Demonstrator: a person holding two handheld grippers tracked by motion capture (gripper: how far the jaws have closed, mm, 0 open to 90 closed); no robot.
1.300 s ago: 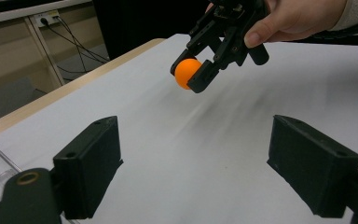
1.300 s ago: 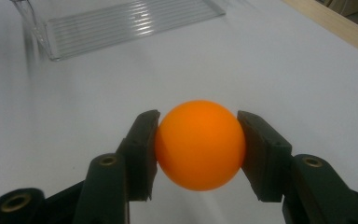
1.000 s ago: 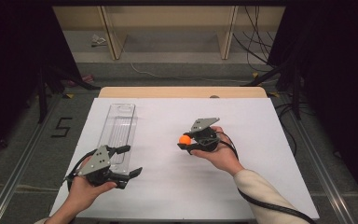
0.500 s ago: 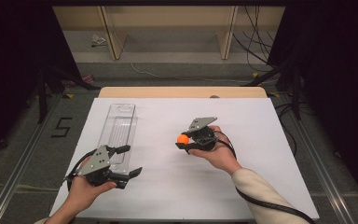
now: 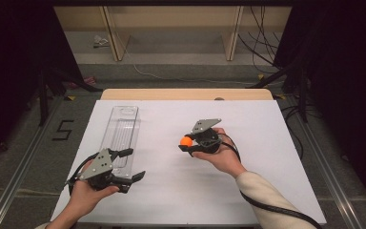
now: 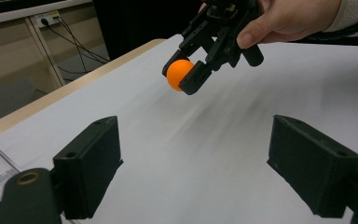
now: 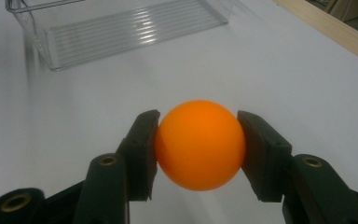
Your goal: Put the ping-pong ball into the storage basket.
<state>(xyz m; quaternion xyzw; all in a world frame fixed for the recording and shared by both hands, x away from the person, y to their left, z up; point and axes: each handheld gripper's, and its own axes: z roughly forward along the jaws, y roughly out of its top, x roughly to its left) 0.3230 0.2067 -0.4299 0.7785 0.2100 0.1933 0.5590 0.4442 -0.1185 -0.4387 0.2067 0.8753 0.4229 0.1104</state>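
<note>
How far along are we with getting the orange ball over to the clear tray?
Done: the right gripper has the orange ball clamped between its jaws and lifted off the white table. In hand: the ball hangs above the table, apart from the clear tray. The left gripper rests open by the tray's near end, holding nothing. Left: probably carrying the ball over the tray and releasing it.

My counter wears a white sheet with a bare wooden strip along its far edge. Beyond it I see pale shelving, loose cables and a floor marking, "5".
</note>
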